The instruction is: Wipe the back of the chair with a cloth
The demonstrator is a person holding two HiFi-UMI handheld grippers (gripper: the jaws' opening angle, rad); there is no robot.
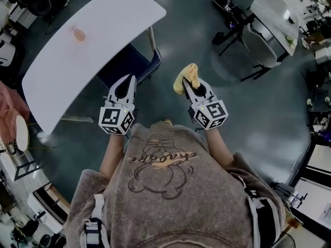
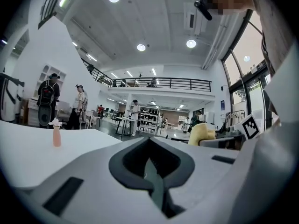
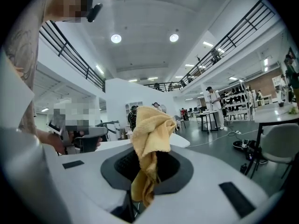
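Between right claw [image 3: 140, 190] jaws, yellow cloth [image 3: 148, 139]

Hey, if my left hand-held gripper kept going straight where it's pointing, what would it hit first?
Probably the white table: the left hand-held gripper, shut and empty, points at its near edge, above the blue chair tucked underneath. Height is unclear, so it might skim the top.

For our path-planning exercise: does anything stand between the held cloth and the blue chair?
Nothing visible does: bare floor separates the cloth in the right gripper from the blue chair, which the white table partly covers.
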